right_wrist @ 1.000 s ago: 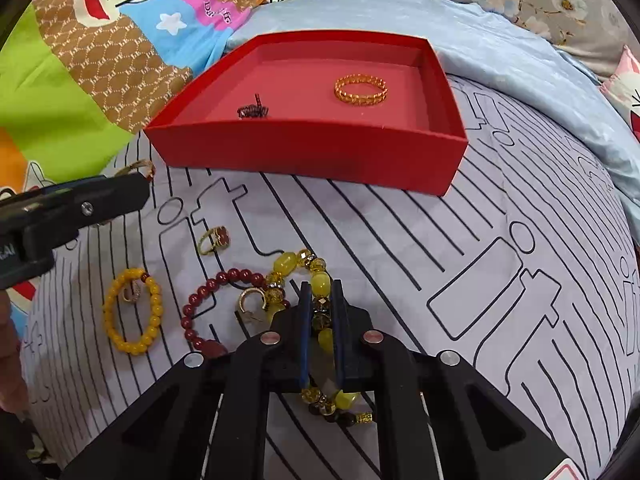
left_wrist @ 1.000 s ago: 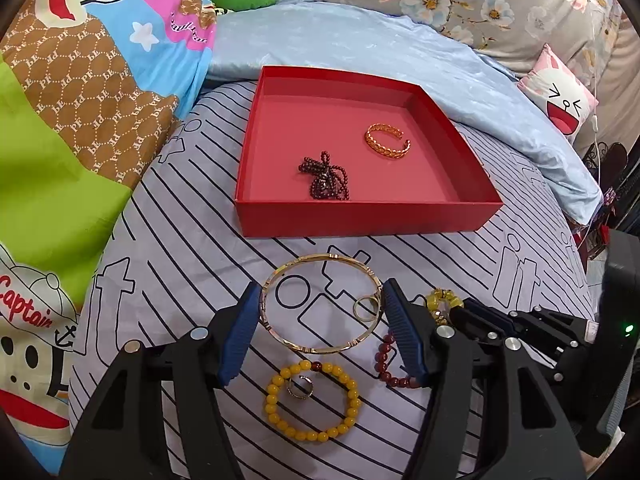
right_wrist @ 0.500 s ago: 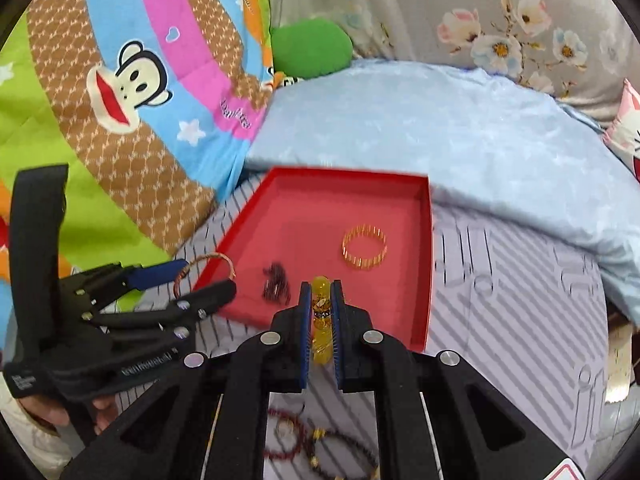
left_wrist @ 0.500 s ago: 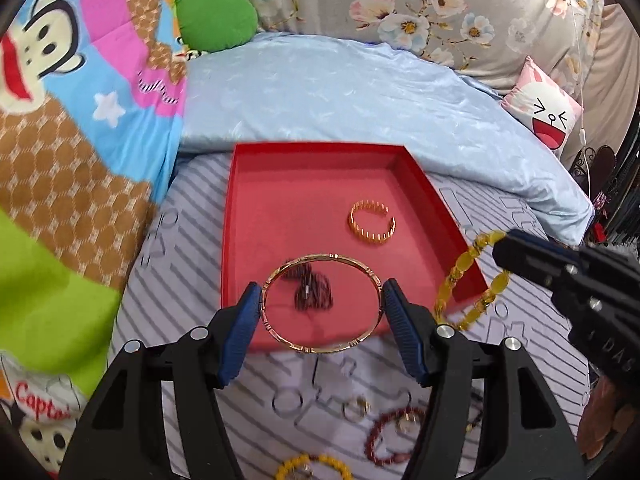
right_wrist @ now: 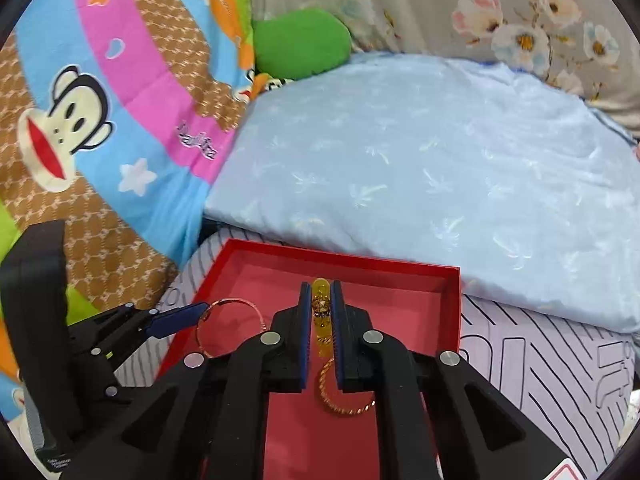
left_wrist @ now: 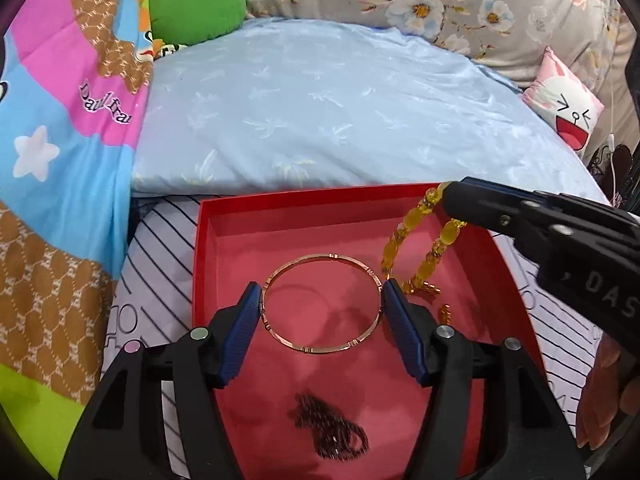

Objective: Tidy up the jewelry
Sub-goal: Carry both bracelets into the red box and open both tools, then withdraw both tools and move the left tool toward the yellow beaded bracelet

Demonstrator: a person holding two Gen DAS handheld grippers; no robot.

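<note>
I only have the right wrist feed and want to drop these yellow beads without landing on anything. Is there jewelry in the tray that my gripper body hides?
Observer: Yes. A dark bead bracelet lies bunched on the floor of the red tray, at its near end.
Operator: How low do my beads hang?
Observer: The yellow bead bracelet hangs as a loop from the right gripper. Its lowest charm is close to the floor, but I cannot tell if it touches.
Operator: How does the left gripper hold the bangle?
Observer: The left gripper presses its pads on opposite sides of the gold bangle, holding it flat above the floor with its shadow beneath.
</note>
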